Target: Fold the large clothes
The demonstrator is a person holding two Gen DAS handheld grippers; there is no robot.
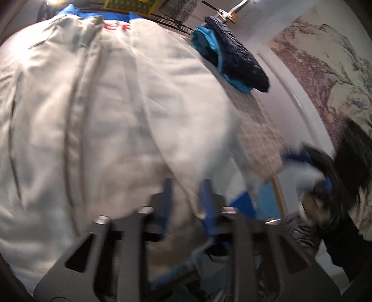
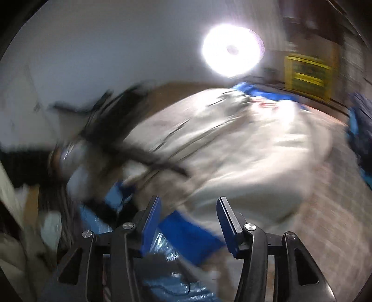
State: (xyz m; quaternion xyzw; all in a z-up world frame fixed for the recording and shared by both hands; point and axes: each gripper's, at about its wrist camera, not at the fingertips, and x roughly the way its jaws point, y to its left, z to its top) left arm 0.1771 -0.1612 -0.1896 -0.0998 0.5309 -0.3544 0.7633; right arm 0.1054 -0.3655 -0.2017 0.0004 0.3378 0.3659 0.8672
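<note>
— Both views are motion-blurred. Where is the garment?

— White jacket [image 1: 111, 120] lies spread across the patterned table [image 1: 260, 130]; its blue collar [image 1: 76, 11] sits at the far edge, red lettering only partly legible. A blue hem corner [image 2: 186, 234] shows near the right gripper [image 2: 188, 202].

— Jaw state?

— Left gripper [image 1: 186, 185]: pads apart, cloth beneath them, no clamping visible. Right gripper: pads apart, nothing pinched.

— Anything unreadable?

— A dark folded garment [image 1: 234, 58] lies at the table's far corner. Blur hides the clutter below the table edge — unidentifiable.
</note>
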